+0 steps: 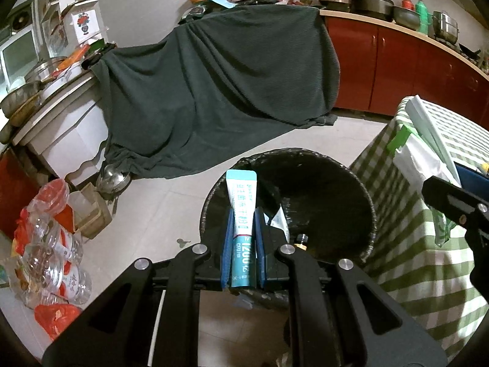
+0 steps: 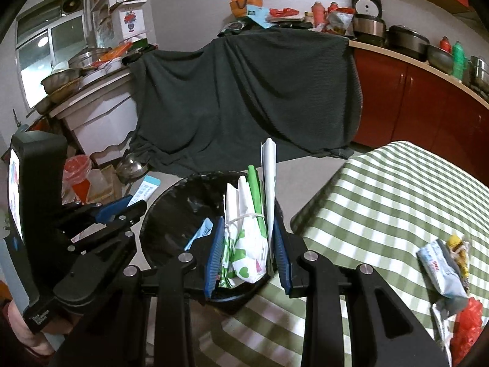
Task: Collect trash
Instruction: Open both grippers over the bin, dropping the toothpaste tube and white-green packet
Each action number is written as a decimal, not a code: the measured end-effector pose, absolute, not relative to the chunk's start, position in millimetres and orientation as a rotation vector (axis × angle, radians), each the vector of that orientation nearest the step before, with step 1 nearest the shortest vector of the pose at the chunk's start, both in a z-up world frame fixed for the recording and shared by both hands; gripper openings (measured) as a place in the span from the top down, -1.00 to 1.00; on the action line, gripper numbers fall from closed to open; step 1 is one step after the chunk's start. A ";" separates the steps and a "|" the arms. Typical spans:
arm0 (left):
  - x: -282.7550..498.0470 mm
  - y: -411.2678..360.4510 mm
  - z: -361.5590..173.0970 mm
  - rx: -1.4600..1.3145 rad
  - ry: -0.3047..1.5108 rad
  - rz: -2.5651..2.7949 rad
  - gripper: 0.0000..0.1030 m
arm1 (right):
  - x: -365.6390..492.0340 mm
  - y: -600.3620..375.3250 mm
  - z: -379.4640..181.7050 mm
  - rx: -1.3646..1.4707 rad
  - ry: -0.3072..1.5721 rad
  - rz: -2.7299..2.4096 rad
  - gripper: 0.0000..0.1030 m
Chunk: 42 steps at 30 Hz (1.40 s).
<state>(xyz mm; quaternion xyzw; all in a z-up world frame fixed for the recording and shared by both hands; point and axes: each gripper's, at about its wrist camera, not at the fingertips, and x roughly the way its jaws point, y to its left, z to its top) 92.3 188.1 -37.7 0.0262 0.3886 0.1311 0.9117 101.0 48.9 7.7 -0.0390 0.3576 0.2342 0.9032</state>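
My left gripper (image 1: 242,238) is shut on a white and teal toothpaste tube (image 1: 241,217), holding it upright over the near rim of the black-lined trash bin (image 1: 363,195). My right gripper (image 2: 247,244) is shut on a folded white and green paper bag (image 2: 249,229), held over the bin (image 2: 159,211) beside the table edge. The left gripper (image 2: 122,206) and its tube (image 2: 146,190) show at the left of the right wrist view. The right gripper's body (image 1: 458,211) shows at the right of the left wrist view. Scraps of paper (image 1: 279,221) lie inside the bin.
A green checked tablecloth (image 2: 382,202) covers the table at right, with wrappers (image 2: 440,269) and a red bag (image 2: 467,330) on it. Empty plastic bottles (image 1: 52,263) lie on the floor at left. A dark cloth (image 1: 220,91) drapes furniture behind the bin. Red cabinets (image 1: 406,70) stand at back right.
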 end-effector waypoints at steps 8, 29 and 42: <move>103.1 199.6 -45.7 0.057 0.810 0.280 0.73 | 110.4 68.4 0.6 -0.089 0.769 0.502 0.37; 141.9 227.6 -74.3 0.045 0.861 0.292 0.42 | 146.3 101.6 -14.9 -0.103 0.830 0.486 0.22; 126.1 215.8 -54.8 0.031 0.826 0.284 0.15 | 125.4 68.8 7.9 -0.087 0.761 0.454 0.13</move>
